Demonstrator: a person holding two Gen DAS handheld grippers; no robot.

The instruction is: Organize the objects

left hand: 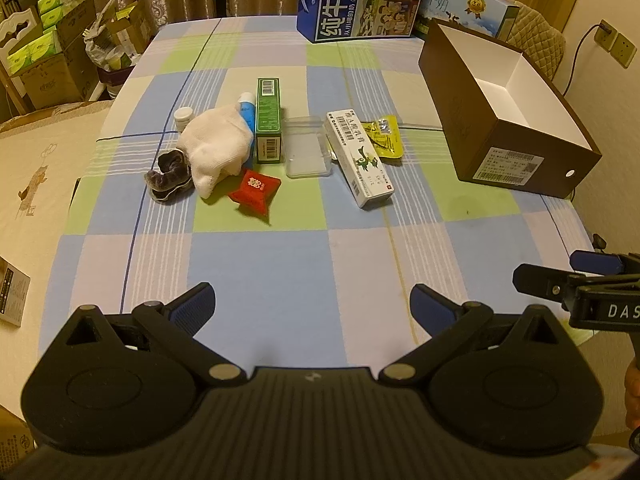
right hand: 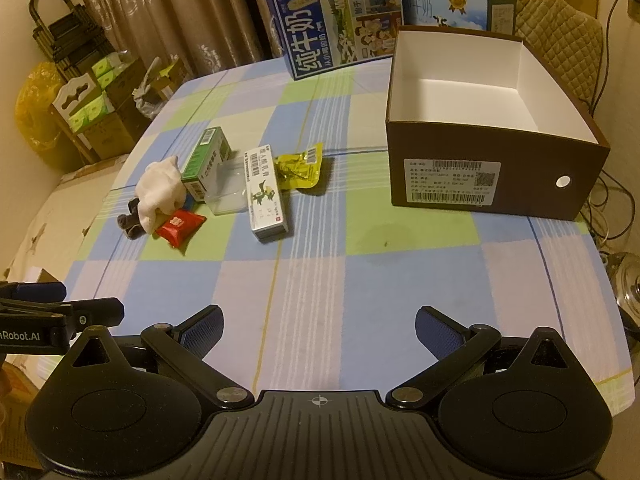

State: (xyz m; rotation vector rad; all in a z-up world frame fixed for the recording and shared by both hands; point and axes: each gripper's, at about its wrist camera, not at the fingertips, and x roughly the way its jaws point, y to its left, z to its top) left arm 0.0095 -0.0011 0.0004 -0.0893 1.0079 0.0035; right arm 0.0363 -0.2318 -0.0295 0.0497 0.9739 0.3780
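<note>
Fingers of both grippers are spread wide with nothing between them: left gripper (left hand: 312, 308) and right gripper (right hand: 320, 330) both hang over the bare near part of the checked tablecloth (left hand: 260, 264), well short of the clutter, side by side. Looks like a start pose, nothing picked yet. Loose stuff sits bunched mid-table: white cloth (left hand: 212, 148) draped over a dark scrunchie (left hand: 168, 176) and a blue tube (left hand: 247, 109), green carton (left hand: 268, 120) touching the cloth, clear plastic case (left hand: 306, 148) wedged between that and the white medicine box (left hand: 358, 156), yellow packet (left hand: 384, 136) tucked beside the box, red pouch (left hand: 254, 192) in front, small white jar (left hand: 184, 115) behind. Brown open box (right hand: 492, 136) stands apart on the right, empty, opening up, so probably the drop target. Right gripper is nearer it; yellow packet or medicine box look easiest first.
</note>
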